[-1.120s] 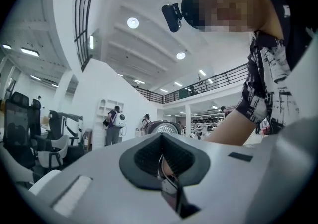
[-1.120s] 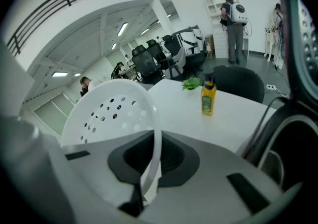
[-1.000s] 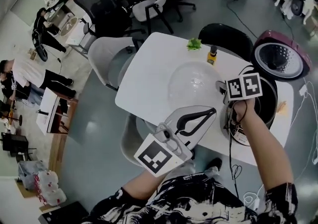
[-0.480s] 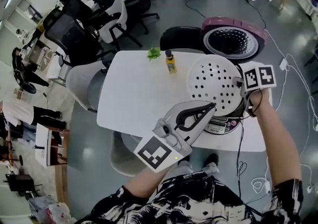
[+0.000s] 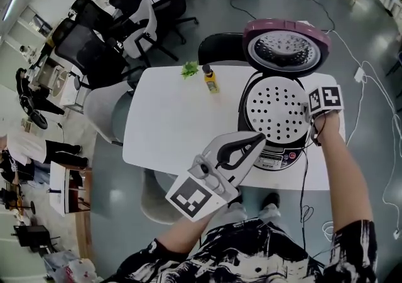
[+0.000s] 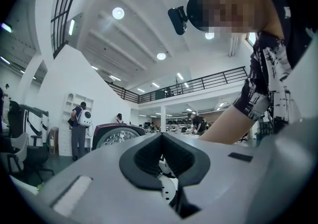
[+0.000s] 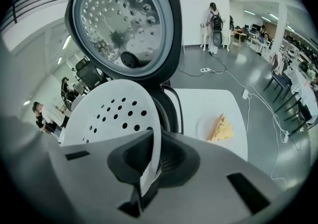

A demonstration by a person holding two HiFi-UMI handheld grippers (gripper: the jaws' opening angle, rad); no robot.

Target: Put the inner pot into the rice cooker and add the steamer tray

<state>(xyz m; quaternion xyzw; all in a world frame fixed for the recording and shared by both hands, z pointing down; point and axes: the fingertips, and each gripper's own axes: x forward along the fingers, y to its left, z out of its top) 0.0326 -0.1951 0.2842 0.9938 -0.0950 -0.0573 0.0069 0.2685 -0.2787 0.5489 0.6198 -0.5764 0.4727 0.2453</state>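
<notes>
Only its own view shows the right gripper point(image 7: 150, 141) pinching the rim of the steamer tray point(image 7: 114, 113); the head view shows the tray over the rice cooker point(image 5: 271, 160) beneath it, and the left gripper point(image 5: 259, 135) pressed together nearby.

Bright, even indoor light fills all three views. In the left gripper view round ceiling lamps point(image 6: 118, 13) bloom at upper centre, small white discs with soft halos. In the head view the white table point(image 5: 169, 118) is the brightest patch, nearly washed out, and shadows on the grey floor point(image 5: 119, 181) are soft and faint. The shiny lid plate point(image 7: 121, 22) at the upper left of the right gripper view carries speckled glare. Both gripper views bow hard at the edges, with black corners — and the steamer tray point(image 7: 119, 113) goes soft where its rim nears the lens.
</notes>
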